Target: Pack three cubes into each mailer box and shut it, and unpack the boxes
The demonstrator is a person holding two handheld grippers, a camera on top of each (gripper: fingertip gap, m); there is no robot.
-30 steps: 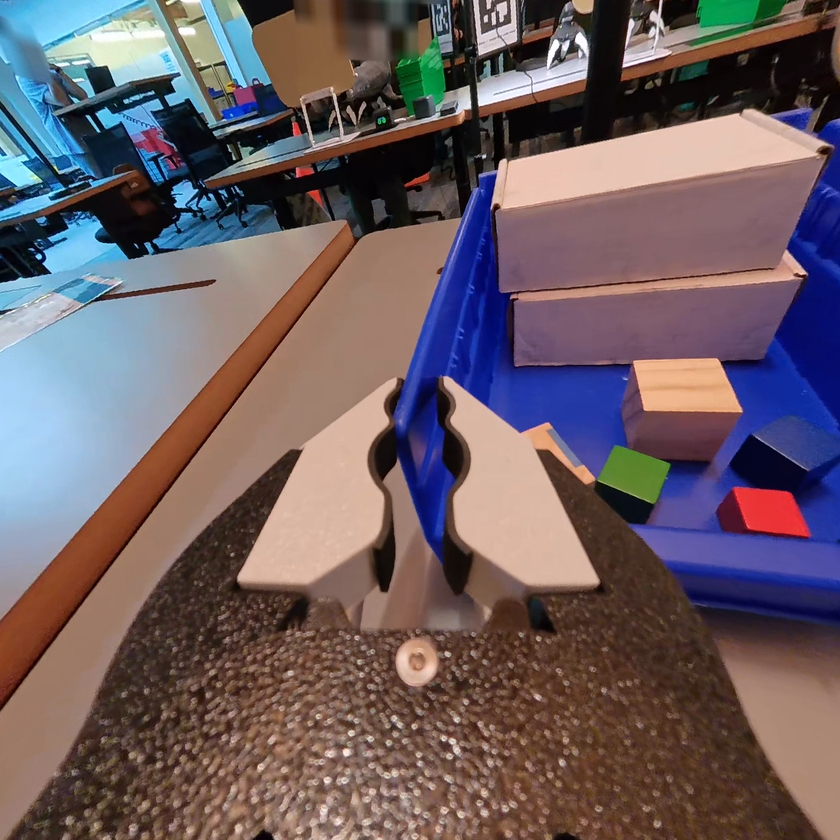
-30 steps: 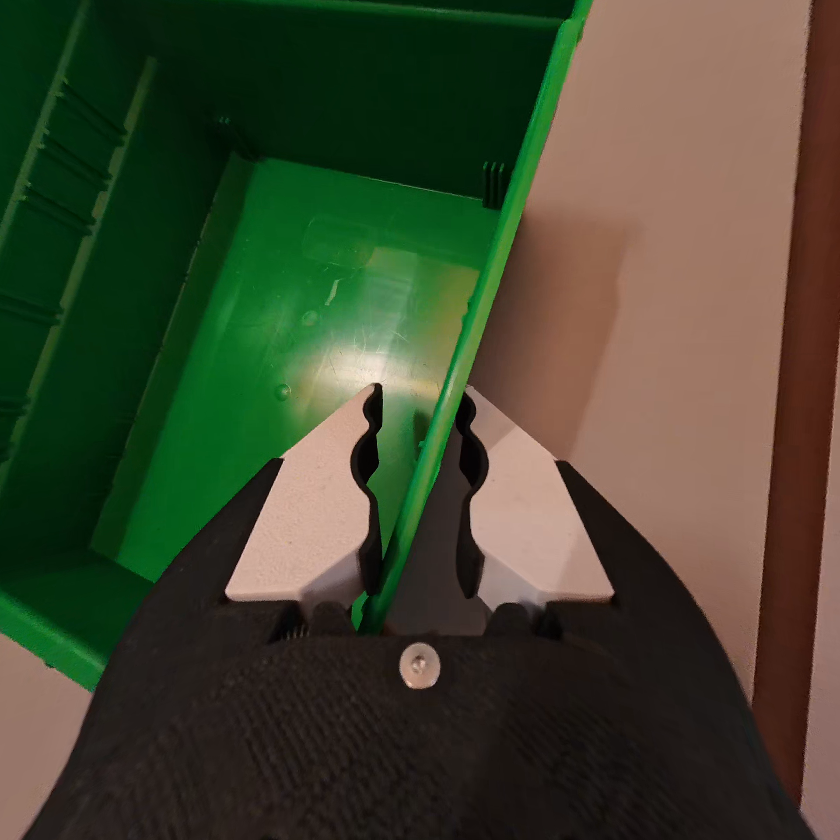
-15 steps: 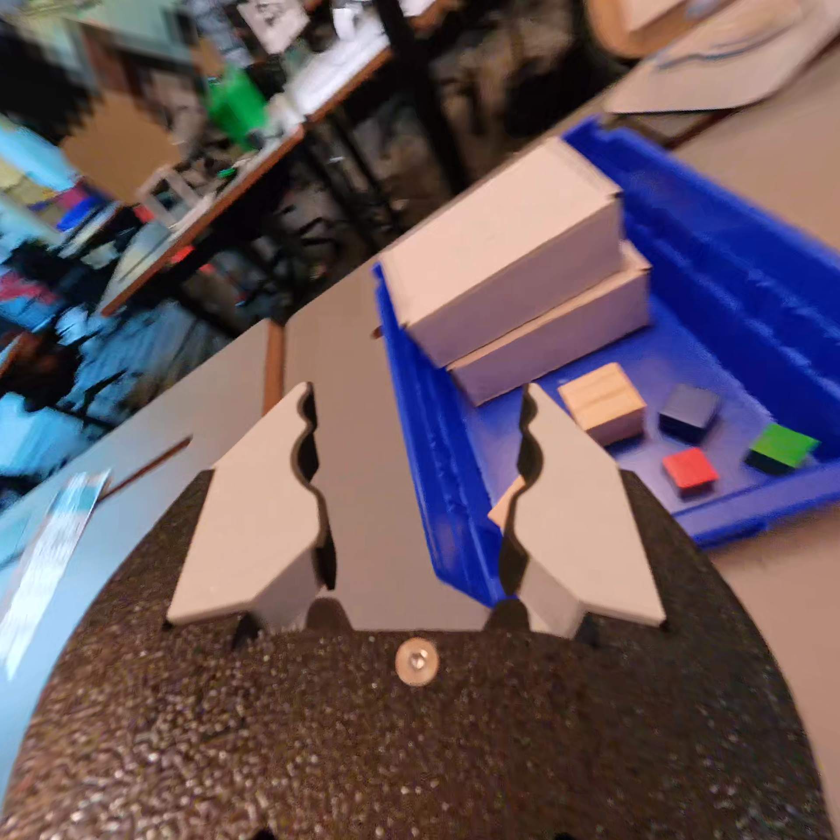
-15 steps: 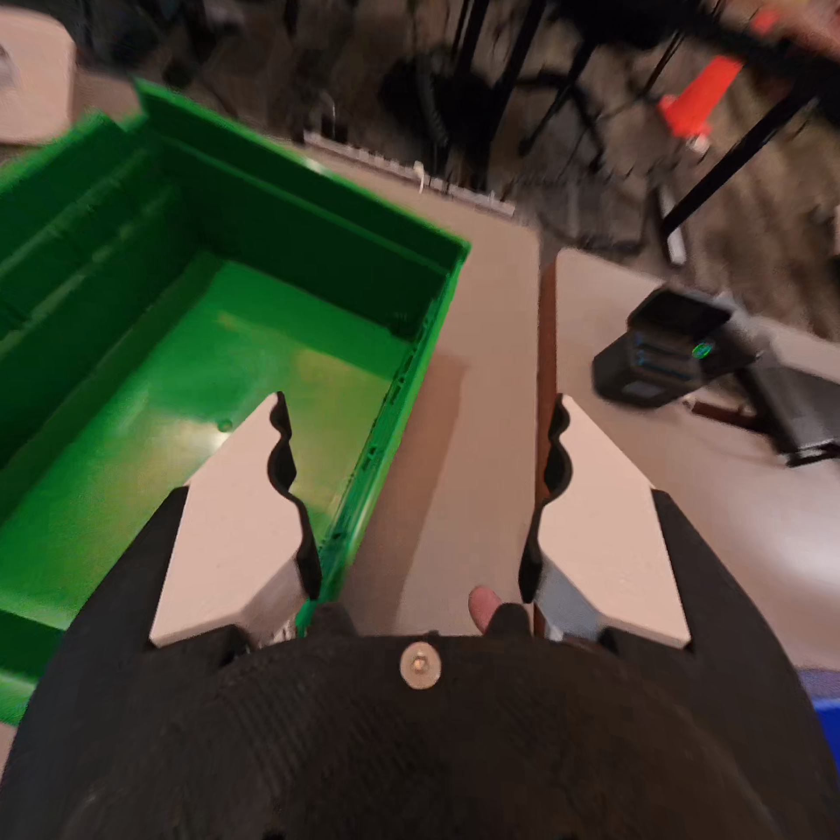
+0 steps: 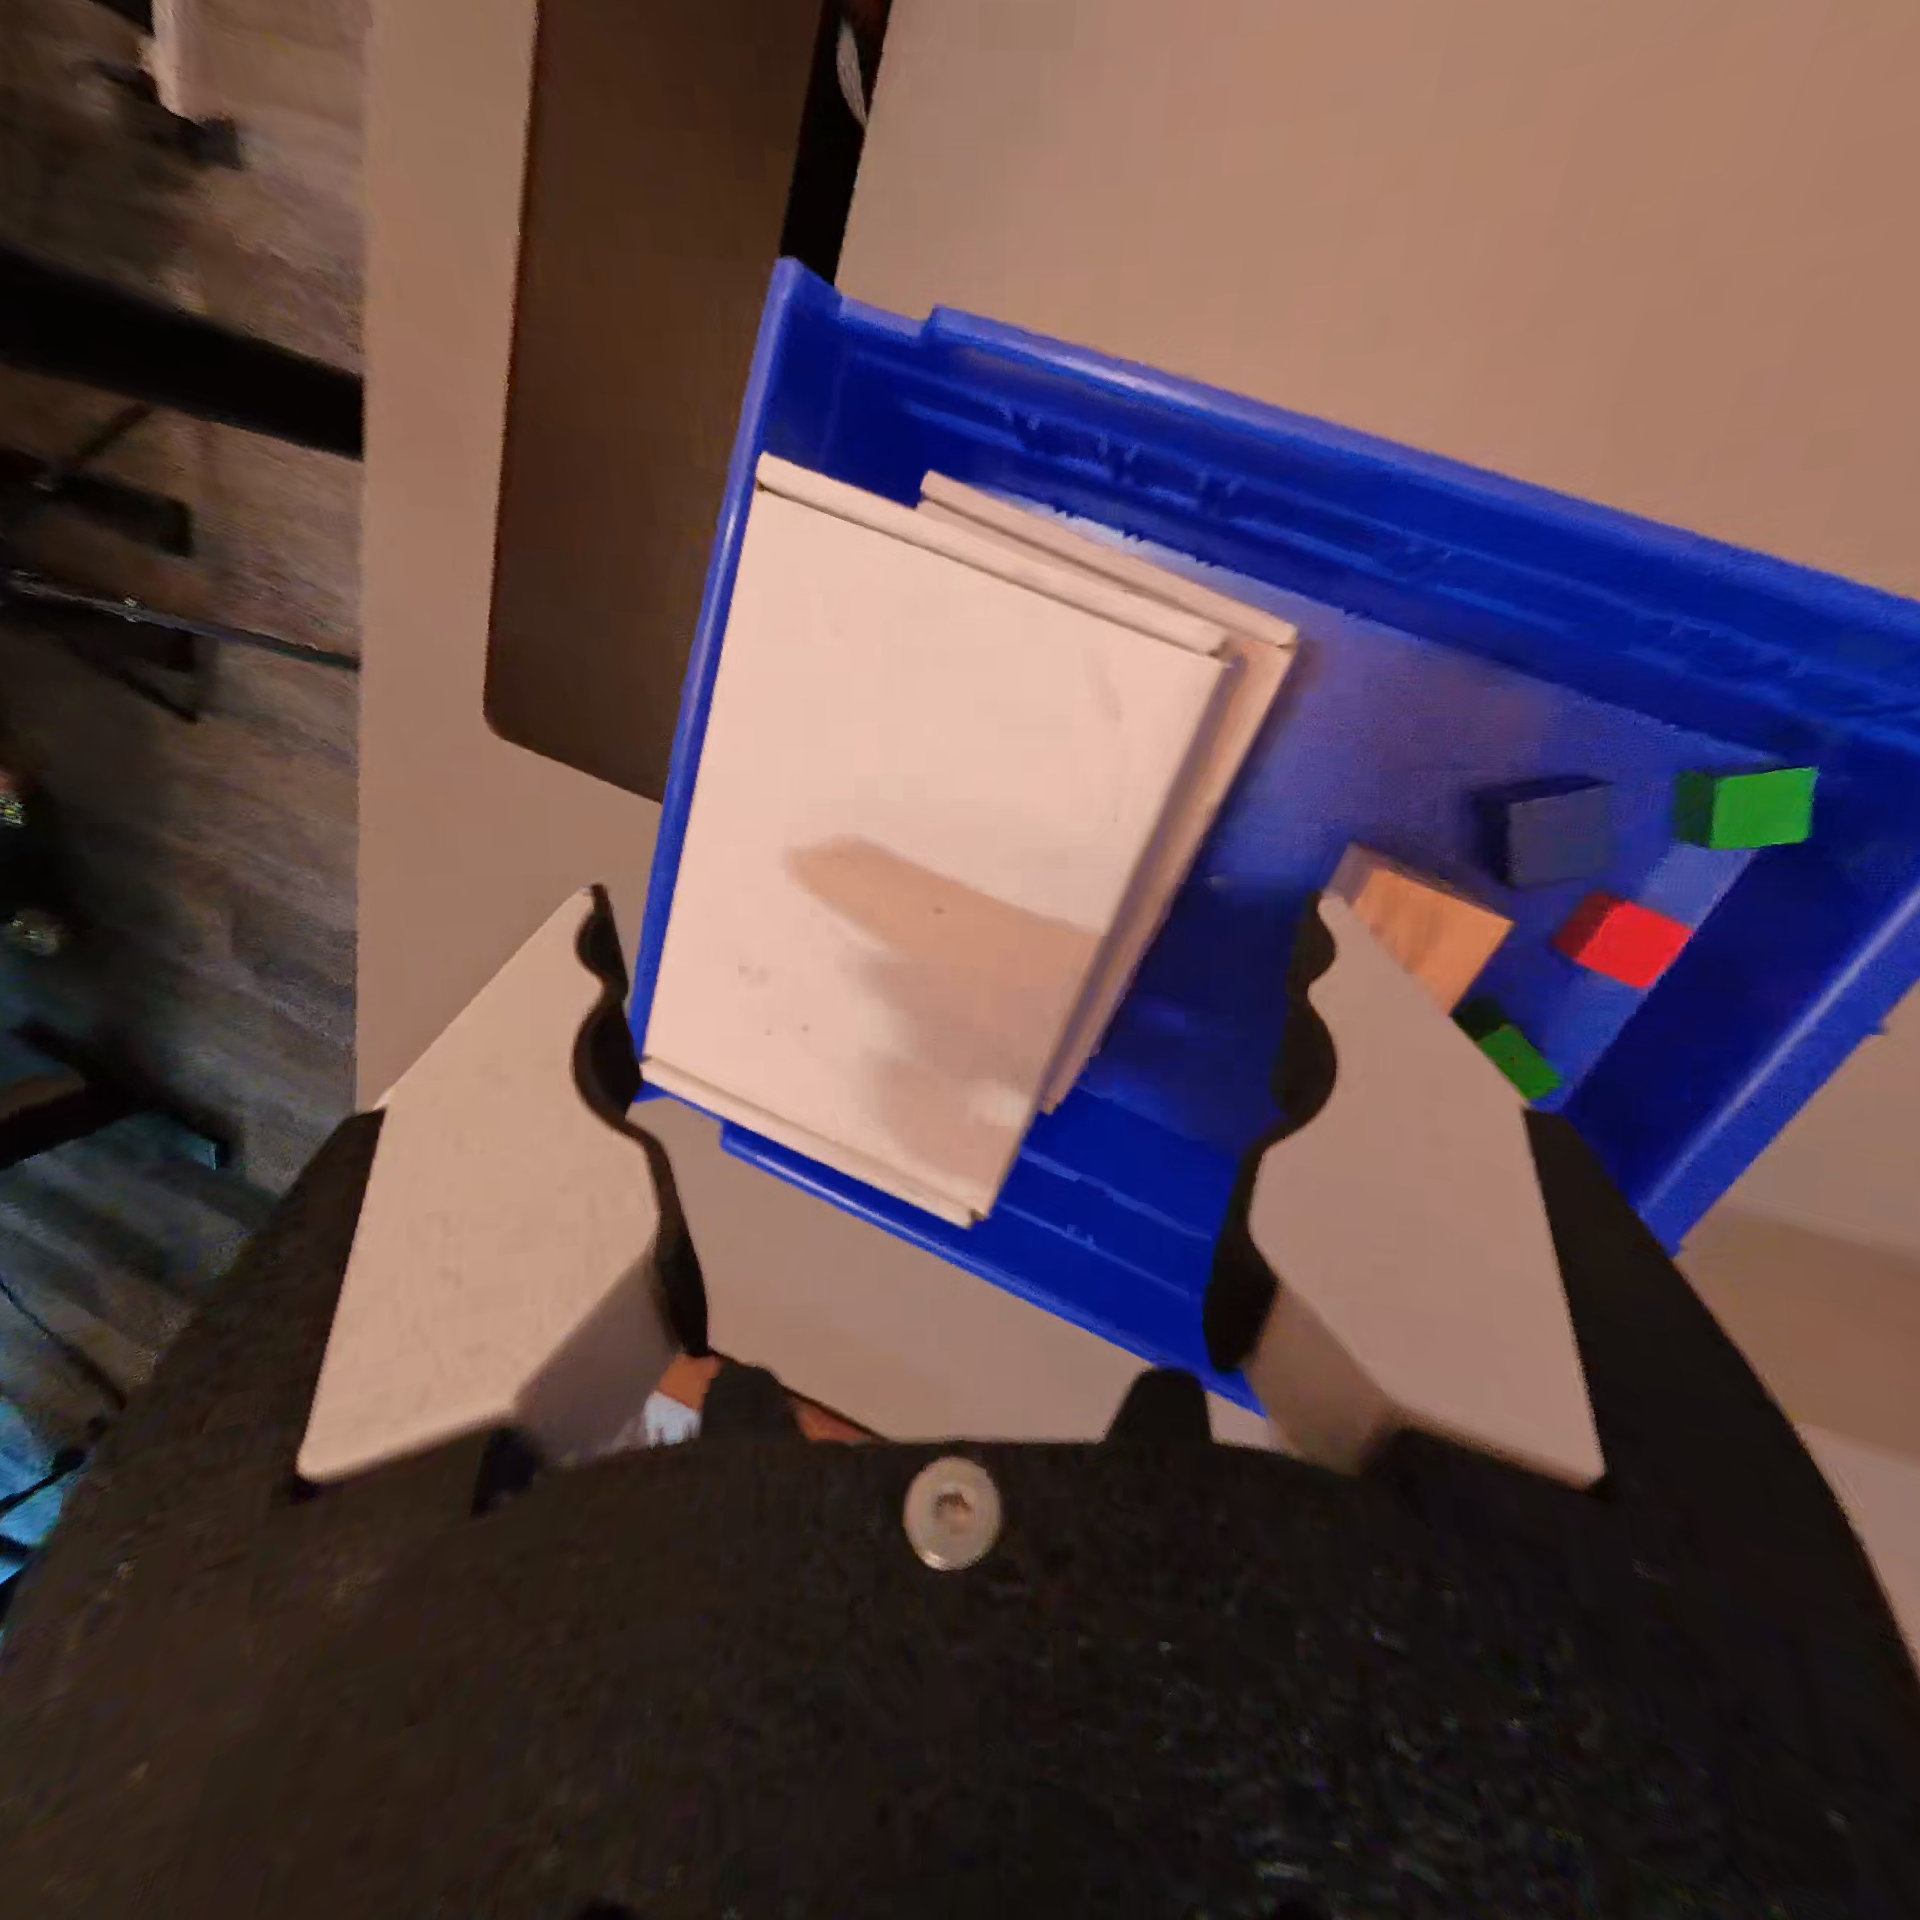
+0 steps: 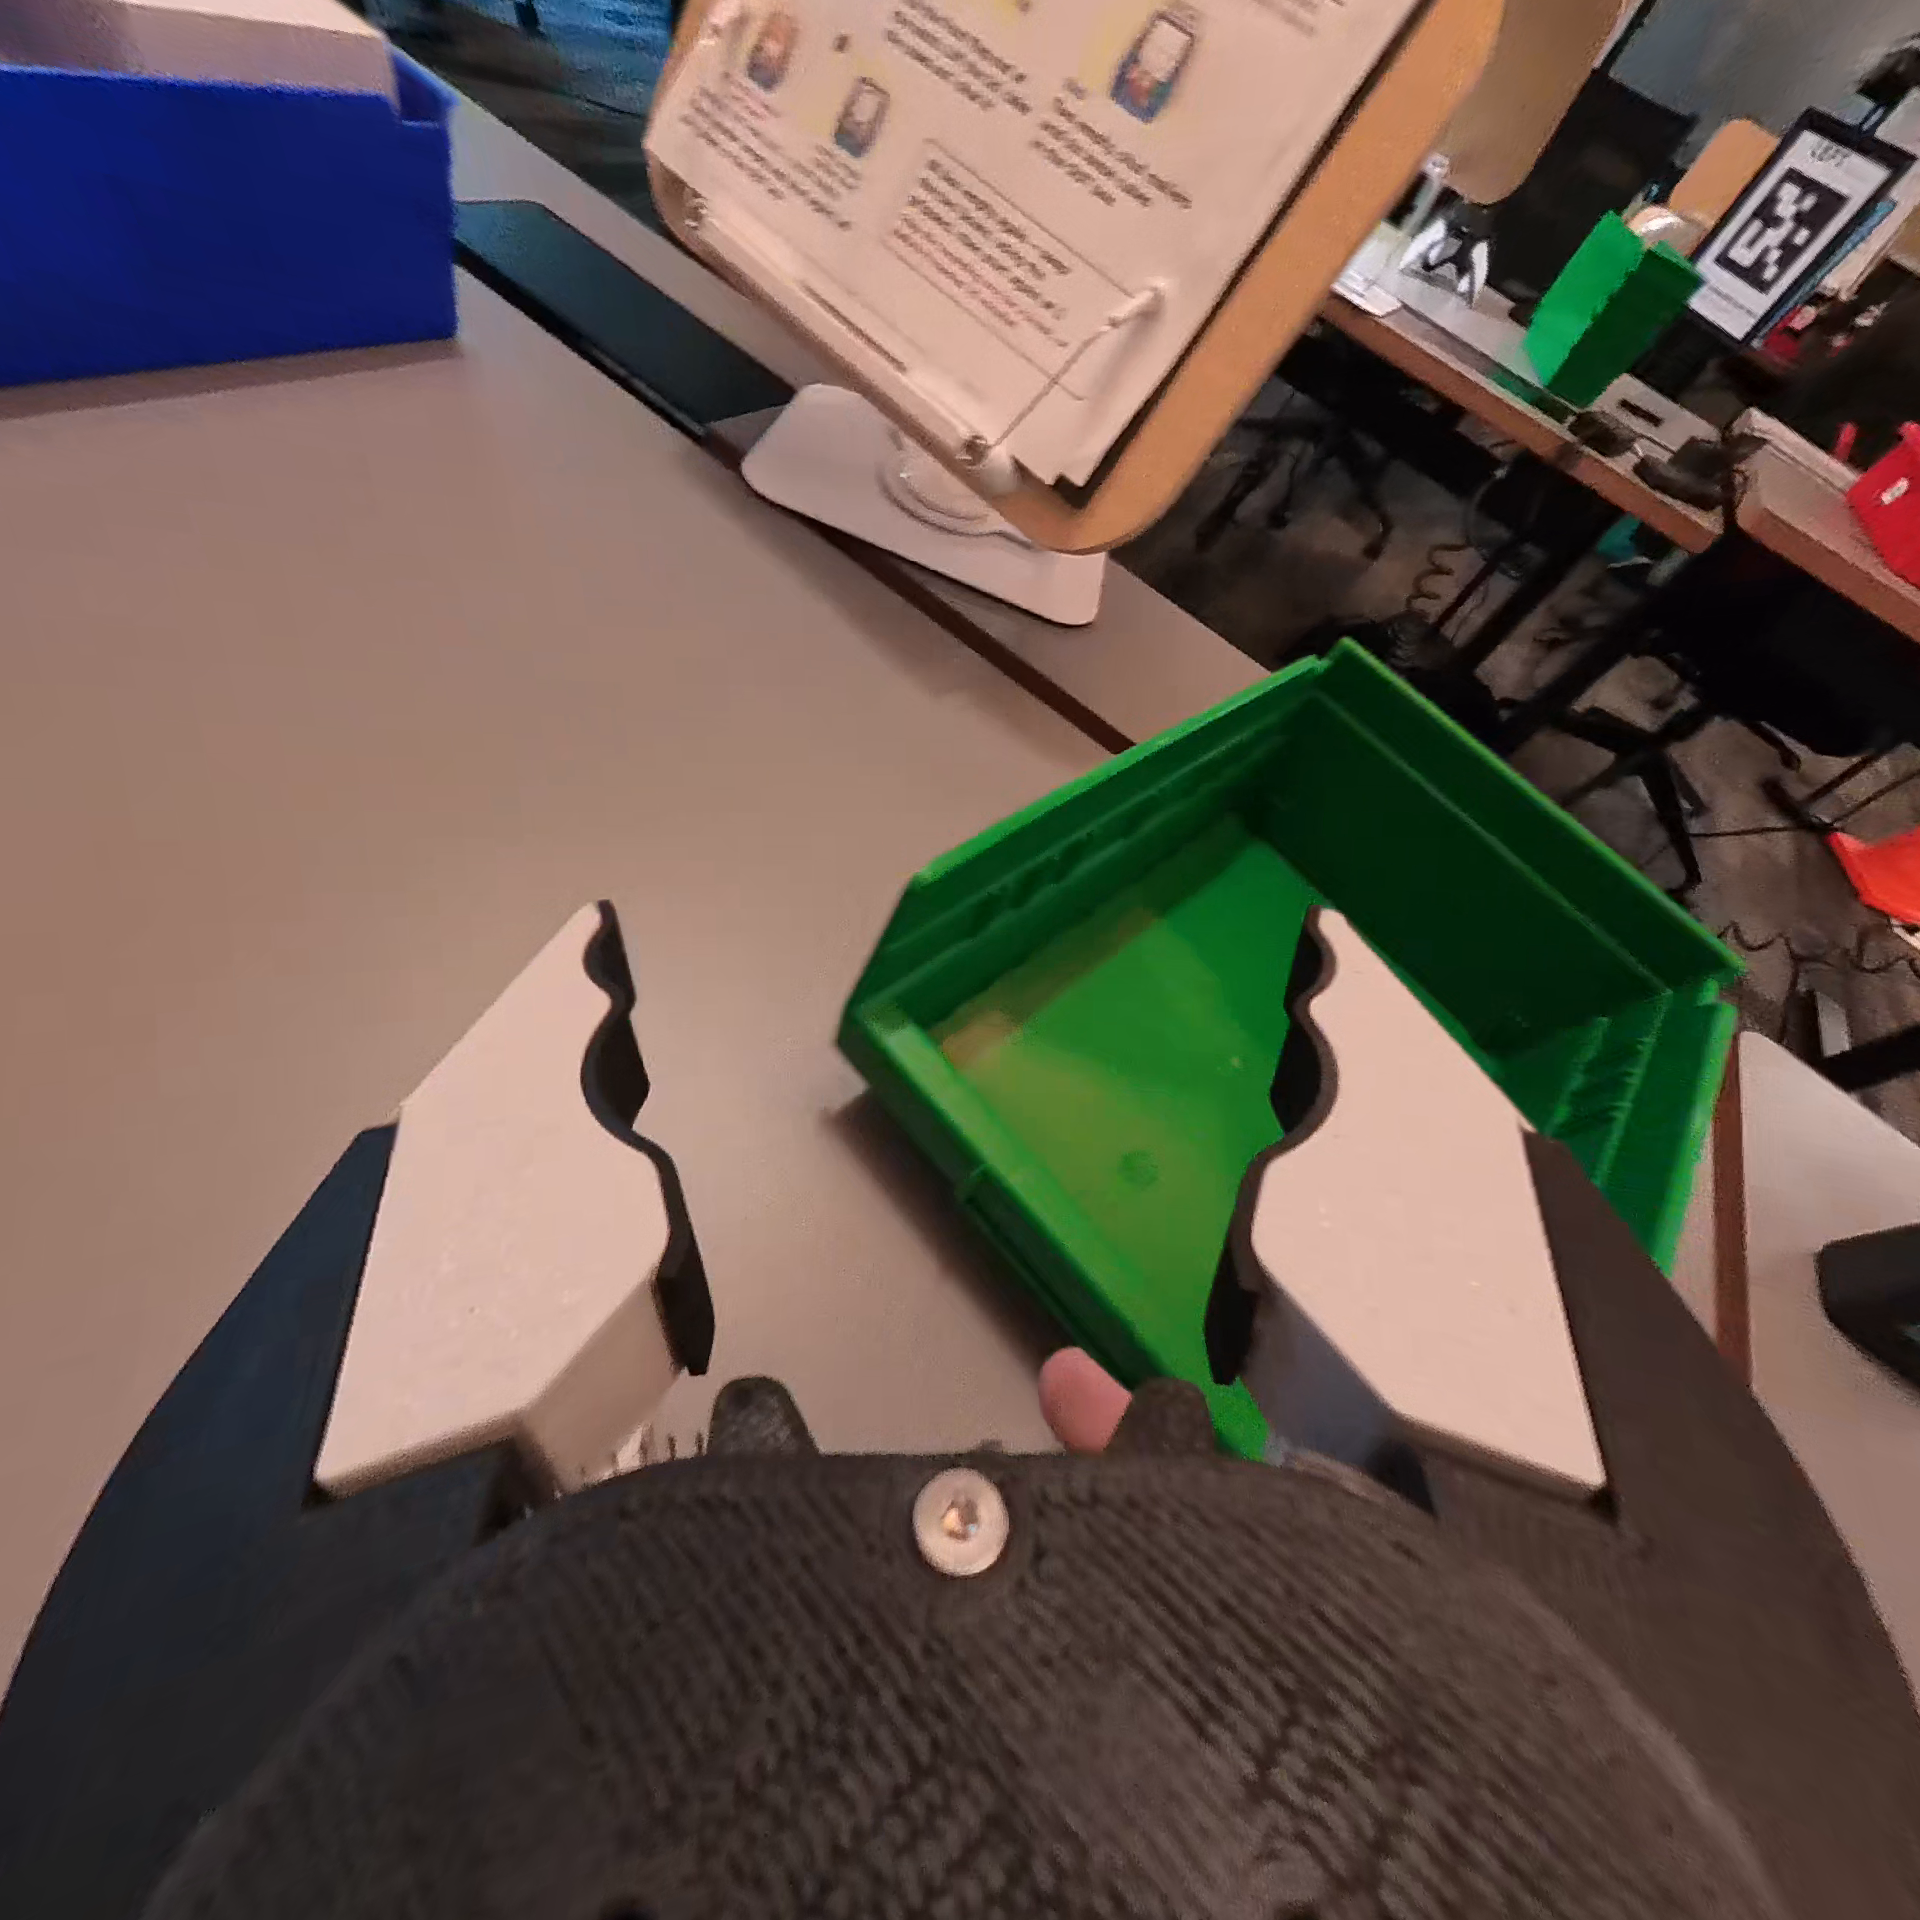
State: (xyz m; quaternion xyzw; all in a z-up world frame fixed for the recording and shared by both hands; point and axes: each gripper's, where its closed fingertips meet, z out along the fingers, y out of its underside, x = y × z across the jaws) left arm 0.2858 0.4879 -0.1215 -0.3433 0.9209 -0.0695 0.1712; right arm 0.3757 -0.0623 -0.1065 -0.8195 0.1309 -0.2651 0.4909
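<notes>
Left wrist view: grey laminate table [image 5: 1351,208] under everything. Blue plastic bin [image 5: 1455,561] lies ahead of the left gripper [image 5: 951,925], whose fingers [image 5: 488,1195] are spread wide, holding nothing. Two flat white cardboard mailer boxes [image 5: 914,831], stacked and closed, sit between and beyond the fingertips. Five cubes past the right finger: one plain wooden cube [image 5: 1429,930], one dark blue cube [image 5: 1553,842], one red cube [image 5: 1621,940], two green cubes [image 5: 1751,805].

Right wrist view: right gripper [image 6: 956,925] also spread, empty. One green plastic bin [image 6: 1434,831], empty, partly behind the right finger. Tilted document stand [image 6: 1039,208] farther ahead. Fingertip of a person [image 6: 1081,1397] at the gripper base.
</notes>
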